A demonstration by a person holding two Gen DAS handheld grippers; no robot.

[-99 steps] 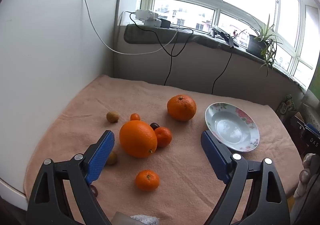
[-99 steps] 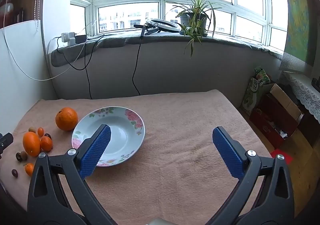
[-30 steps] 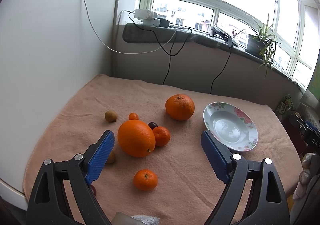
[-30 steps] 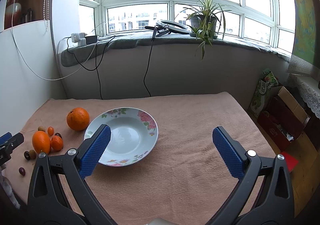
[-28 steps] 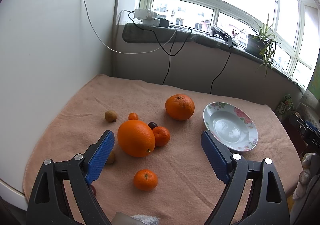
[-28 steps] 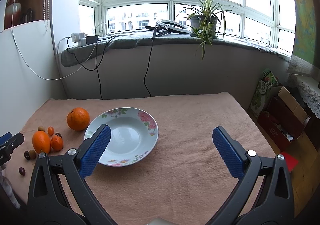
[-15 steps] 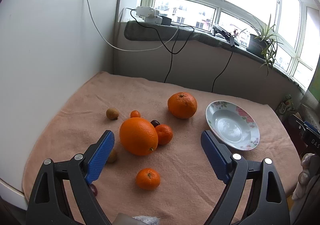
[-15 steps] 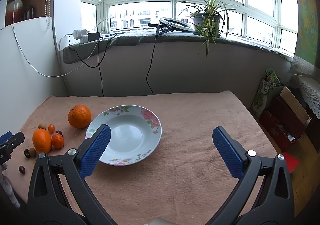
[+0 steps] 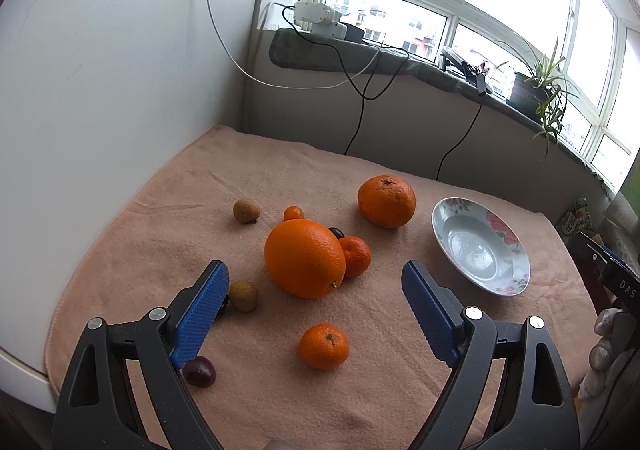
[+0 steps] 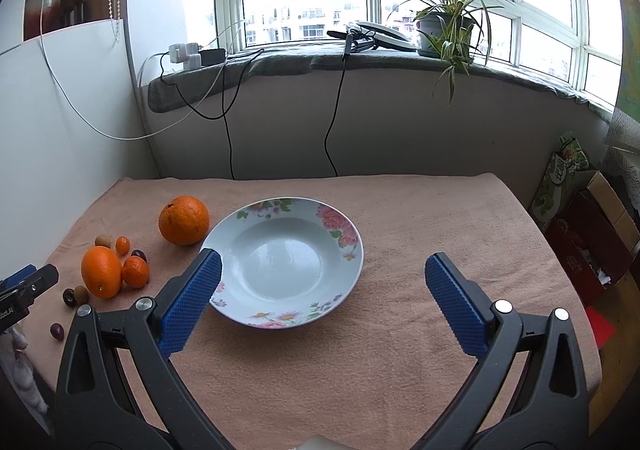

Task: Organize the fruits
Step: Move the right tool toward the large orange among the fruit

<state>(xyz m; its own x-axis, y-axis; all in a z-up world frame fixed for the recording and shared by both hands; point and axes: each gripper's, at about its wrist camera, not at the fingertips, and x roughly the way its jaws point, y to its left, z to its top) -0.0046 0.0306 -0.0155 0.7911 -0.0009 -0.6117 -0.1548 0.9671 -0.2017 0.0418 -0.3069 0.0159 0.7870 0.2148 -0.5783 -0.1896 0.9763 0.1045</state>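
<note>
Both views have eased closer to the table; fruit unmoved. Big orange sits left of the floral plate on the pink cloth, mandarin touching it, second orange near the plate's rim. Left gripper spread wide, empty, above the fruit. Right gripper spread wide, empty, over the plate.

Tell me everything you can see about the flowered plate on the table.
The round, shallow white plate with pink flowers and green leaves on its rim looks like glazed ceramic, glossy with a window reflection in its well. It is empty and sits flat, right side up, on the peach towel-like table cover. A big rough-skinned orange lies just beside its left edge; contact cannot be told. Nothing grips it.
</note>
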